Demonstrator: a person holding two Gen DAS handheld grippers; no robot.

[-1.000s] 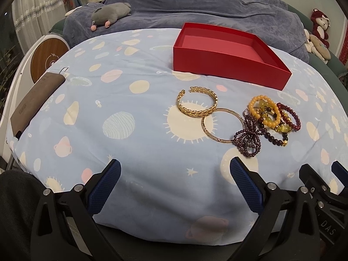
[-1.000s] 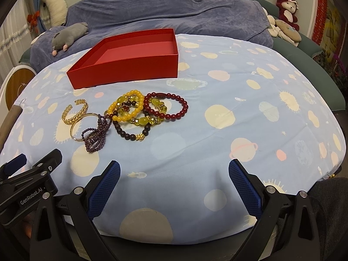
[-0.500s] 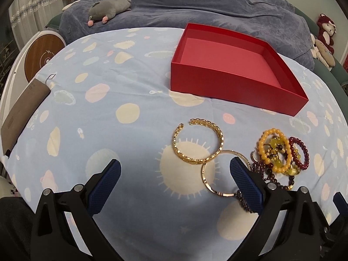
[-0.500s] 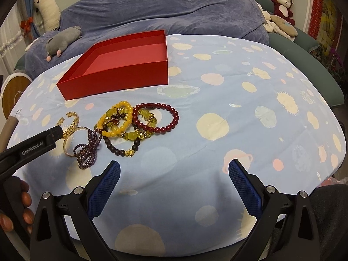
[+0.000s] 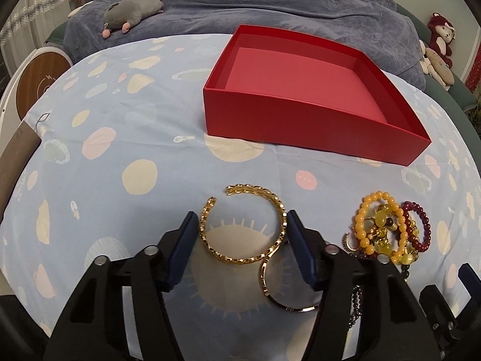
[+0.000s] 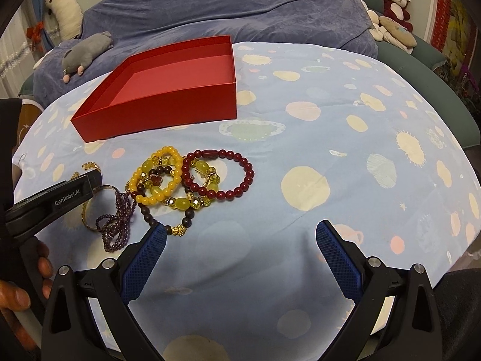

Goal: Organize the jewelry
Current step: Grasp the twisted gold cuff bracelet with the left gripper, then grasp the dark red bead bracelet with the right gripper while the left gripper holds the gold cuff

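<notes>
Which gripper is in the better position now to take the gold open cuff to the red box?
The left gripper: its jaws have just been closing around the gold cuff, pads at both sides. The right gripper is open over bare cloth, away from it. The red box stands straight ahead.

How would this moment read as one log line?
left gripper: closing around gold cuff | right gripper: open, empty | red box: empty

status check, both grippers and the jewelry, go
Left gripper jaws just closing around gold cuff, pads at its sides, grip not confirmed. Right gripper open, empty, near bead pile. Red box empty. Thin bangle touches cuff.
</notes>
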